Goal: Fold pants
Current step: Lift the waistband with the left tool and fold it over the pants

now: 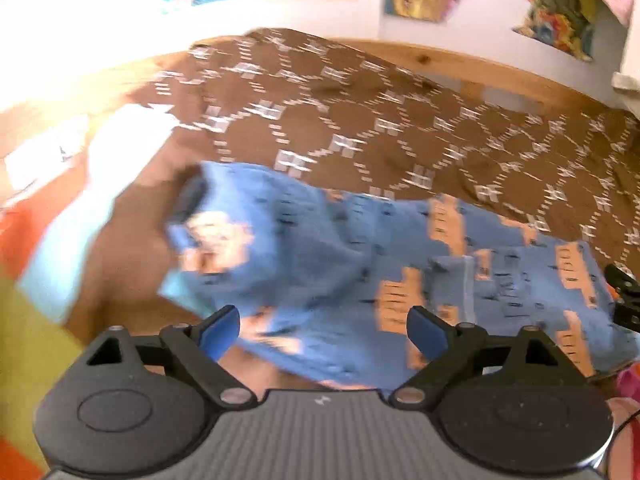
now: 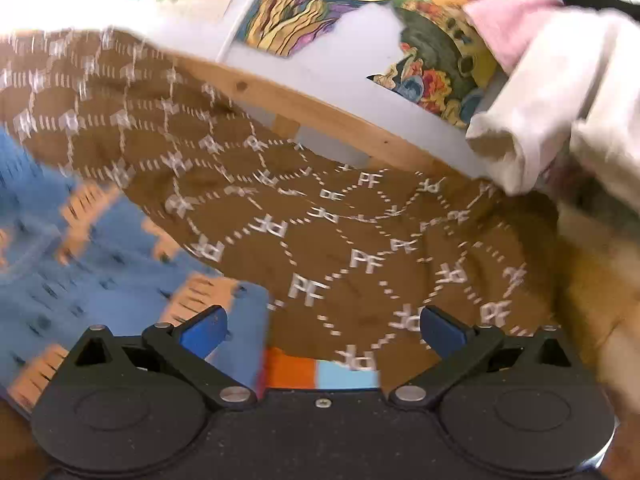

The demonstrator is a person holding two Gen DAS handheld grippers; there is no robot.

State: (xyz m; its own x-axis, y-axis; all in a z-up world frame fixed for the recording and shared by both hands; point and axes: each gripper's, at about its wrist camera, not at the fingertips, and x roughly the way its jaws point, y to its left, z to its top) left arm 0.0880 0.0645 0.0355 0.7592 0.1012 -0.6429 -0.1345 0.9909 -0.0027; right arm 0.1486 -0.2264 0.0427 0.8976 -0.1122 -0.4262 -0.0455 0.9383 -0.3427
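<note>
We've got the blue pants partly folded, still bunched, left gripper and right gripper both spread, empty.

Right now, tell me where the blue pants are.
The blue pants lie on the brown patterned blanket, straight ahead of the open left gripper; in the right wrist view they sit at the lower left.

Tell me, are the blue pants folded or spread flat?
Folded, at least partly: the blue pants lie doubled in layers on the brown bedspread. Blur hides how neatly.
</note>
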